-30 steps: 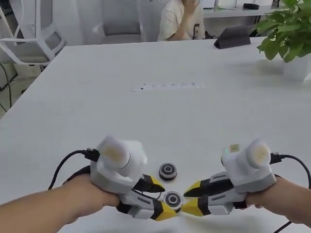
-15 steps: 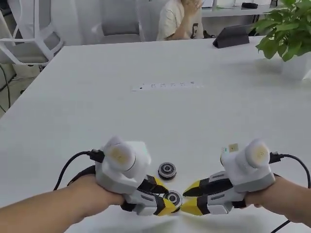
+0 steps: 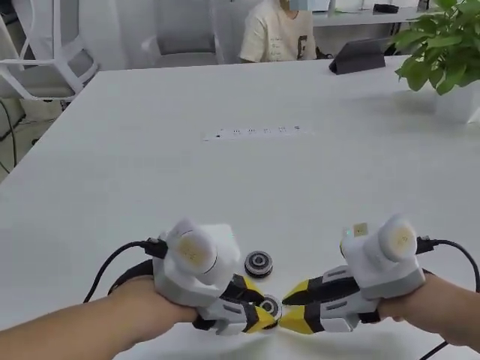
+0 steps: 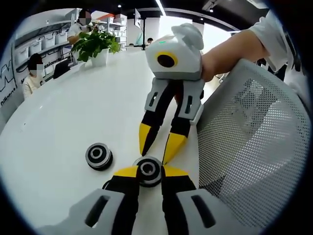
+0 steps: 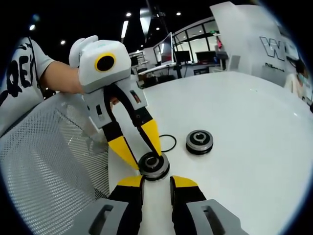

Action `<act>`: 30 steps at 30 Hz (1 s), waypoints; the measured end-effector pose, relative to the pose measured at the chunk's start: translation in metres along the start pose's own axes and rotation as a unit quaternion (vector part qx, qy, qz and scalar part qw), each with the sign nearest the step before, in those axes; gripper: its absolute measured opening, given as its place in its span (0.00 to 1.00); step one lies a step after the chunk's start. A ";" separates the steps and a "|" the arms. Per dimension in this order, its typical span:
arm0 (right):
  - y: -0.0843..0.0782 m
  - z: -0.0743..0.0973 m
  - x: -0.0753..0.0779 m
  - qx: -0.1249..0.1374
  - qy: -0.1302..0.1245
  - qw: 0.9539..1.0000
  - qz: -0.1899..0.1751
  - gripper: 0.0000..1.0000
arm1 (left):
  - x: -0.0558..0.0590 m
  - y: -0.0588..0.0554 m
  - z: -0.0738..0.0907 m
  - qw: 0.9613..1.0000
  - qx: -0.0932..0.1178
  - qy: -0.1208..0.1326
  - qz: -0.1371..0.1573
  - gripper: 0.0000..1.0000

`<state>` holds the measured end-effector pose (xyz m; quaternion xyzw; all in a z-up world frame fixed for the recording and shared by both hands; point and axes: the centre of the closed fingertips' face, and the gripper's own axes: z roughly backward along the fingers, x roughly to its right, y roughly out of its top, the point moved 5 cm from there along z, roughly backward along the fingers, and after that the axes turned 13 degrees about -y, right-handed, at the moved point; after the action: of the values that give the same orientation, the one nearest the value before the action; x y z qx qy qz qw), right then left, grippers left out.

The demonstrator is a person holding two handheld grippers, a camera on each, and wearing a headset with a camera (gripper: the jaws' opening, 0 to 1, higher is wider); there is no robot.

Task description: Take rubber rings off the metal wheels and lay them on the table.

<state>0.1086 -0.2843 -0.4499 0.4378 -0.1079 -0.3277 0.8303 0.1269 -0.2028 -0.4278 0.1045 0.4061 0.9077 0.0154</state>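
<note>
Fingertips of left gripper (image 4: 149,174) pinch a metal wheel (image 4: 148,170) by its sides, on or just over the white table (image 3: 225,187), at the person's edge. Right gripper (image 5: 156,182) fingers are slightly parted, tips at the wheel's rim, nothing between them. Second wheel (image 5: 199,141) is near, with a loose rubber ring (image 5: 174,145) lying beside it. Step looks like peeling the ring: hold left clamp firm, nip only the rubber edge with right tips, roll it off sideways.
</note>
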 end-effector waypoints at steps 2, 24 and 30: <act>0.000 -0.001 0.000 0.000 0.001 1.000 0.002 0.19 | -0.001 0.000 0.000 1.000 -0.005 0.008 -0.012 0.09; 0.002 -0.004 -0.005 0.002 -0.004 0.998 0.064 0.18 | -0.001 -0.002 -0.001 0.999 0.006 0.025 -0.020 0.07; 0.001 -0.002 -0.004 0.000 -0.009 0.997 0.076 0.12 | -0.001 -0.002 -0.001 0.999 0.007 0.028 -0.019 0.07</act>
<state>0.1064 -0.2799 -0.4496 0.4258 -0.1483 -0.2678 0.8515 0.1273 -0.2028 -0.4301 0.0718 0.4150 0.9067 0.0207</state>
